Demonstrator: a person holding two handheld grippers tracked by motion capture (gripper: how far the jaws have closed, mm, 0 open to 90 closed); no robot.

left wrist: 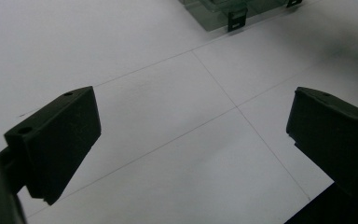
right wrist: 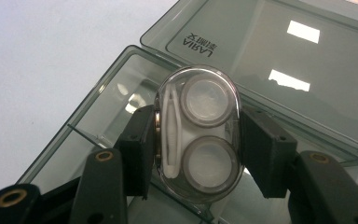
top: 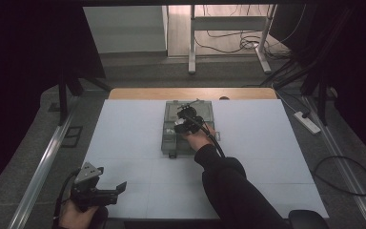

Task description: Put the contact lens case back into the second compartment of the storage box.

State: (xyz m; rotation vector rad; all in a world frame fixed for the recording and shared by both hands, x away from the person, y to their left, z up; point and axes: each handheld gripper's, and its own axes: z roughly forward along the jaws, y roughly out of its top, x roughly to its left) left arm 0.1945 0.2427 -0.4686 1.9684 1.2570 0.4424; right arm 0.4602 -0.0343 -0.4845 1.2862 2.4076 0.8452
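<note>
Smoky plastic box under tool-held lens case.

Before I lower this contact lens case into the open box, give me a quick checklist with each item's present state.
1. Grip: right tool has both pads pressed on the sides of the clear contact lens case. Ok.
2. Case contents: two round wells and a white applicator show through the shell, all seated. Ok.
3. Box lid is folded back flat. Ok.
4. Position: the case hangs over a compartment of the grey storage box. Ok.
5. Whether that compartment under the case is free: cannot tell, the case hides it.
6. Left tool rests open near the table's front edge, apart from the box. Ok.
</note>
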